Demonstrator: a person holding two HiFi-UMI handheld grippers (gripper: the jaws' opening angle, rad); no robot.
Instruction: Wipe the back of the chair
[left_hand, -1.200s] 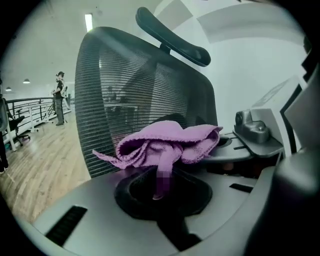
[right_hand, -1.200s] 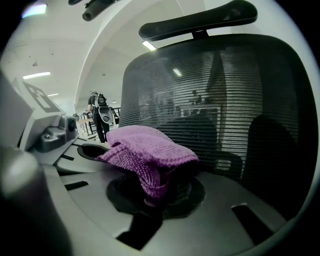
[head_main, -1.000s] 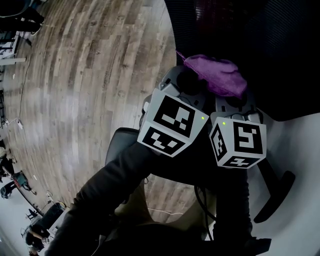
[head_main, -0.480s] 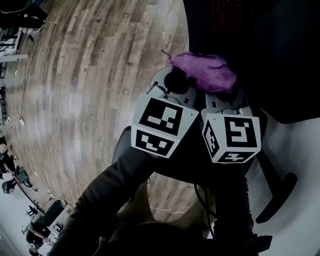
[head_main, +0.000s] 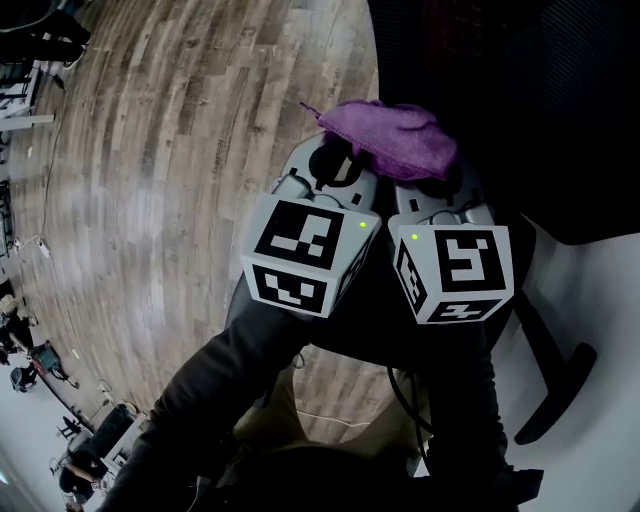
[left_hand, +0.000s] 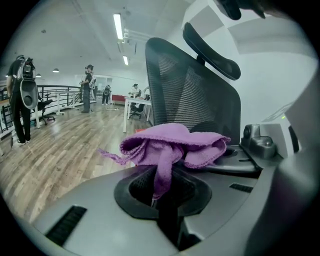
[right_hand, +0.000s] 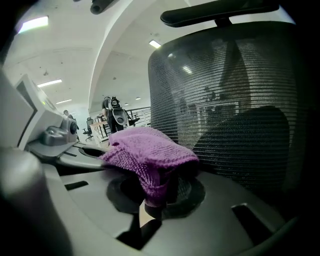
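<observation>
In an open office hall with a wood-plank floor (head_main: 170, 150), I hold my two grippers side by side before the chair back (right_hand: 225, 100). My left gripper (left_hand: 162, 200) has its jaws closed on a hanging fold of the purple cloth (left_hand: 170, 145). My right gripper (right_hand: 150, 205) pinches the same cloth's other end, jaws together. The cloth lies bunched across both, close to the black mesh; I cannot tell whether it touches. The headrest (left_hand: 210, 47) stands above the mesh. Strip lights (left_hand: 118, 26) run along the white ceiling, and far off people stand near a white table (left_hand: 135, 102).
</observation>
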